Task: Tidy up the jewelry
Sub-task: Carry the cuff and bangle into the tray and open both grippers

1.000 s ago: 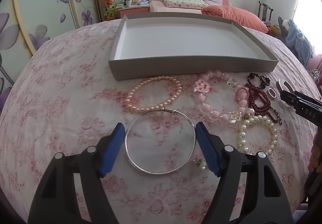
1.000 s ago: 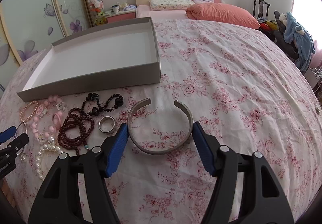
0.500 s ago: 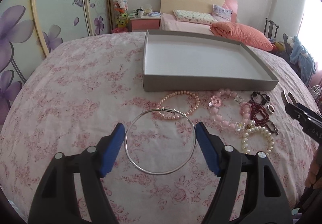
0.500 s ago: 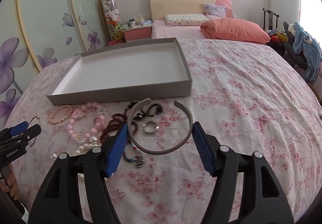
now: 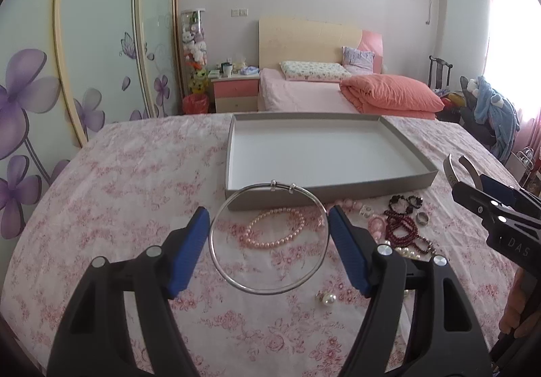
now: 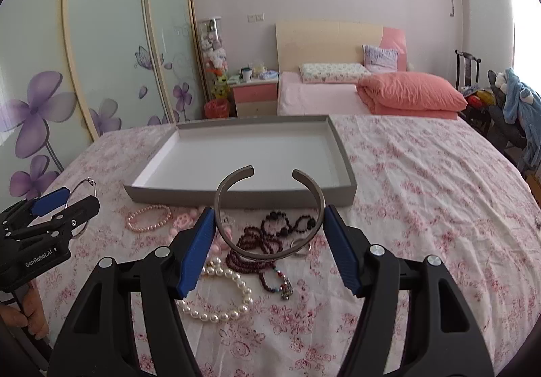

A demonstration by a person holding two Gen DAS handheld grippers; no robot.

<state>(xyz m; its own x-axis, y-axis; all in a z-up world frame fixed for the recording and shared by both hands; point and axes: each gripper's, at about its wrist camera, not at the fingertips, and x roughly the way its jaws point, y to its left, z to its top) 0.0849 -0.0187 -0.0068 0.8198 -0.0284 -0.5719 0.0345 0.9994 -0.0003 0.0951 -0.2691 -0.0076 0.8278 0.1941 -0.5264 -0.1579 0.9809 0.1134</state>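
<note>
My left gripper (image 5: pixel 268 224) is shut on a thin silver bangle (image 5: pixel 236 282) and holds it above the floral bed cover. My right gripper (image 6: pixel 269 224) is shut on a grey open cuff bracelet (image 6: pixel 257 251), also lifted. A shallow grey tray (image 5: pixel 324 187) (image 6: pixel 236 199) with a white inside lies ahead of both. Below lie a pink pearl bracelet (image 5: pixel 274 233) (image 6: pixel 148 218), dark red beads (image 5: pixel 404 231) (image 6: pixel 257 246), black beads (image 6: pixel 287 221), a white pearl bracelet (image 6: pixel 219 306), pink chunky beads (image 5: pixel 375 224) and a small ring (image 5: pixel 422 218).
The right gripper shows at the right edge of the left wrist view (image 5: pixel 500 207); the left gripper shows at the left edge of the right wrist view (image 6: pixel 50 224). Loose pearl earrings (image 5: pixel 326 299) lie near me. Pillows and an orange quilt (image 5: pixel 389 96) lie beyond the tray.
Both grippers have risen off the bed cover with the bangle and the cuff held in them, and now sit higher and further back from the tray.
</note>
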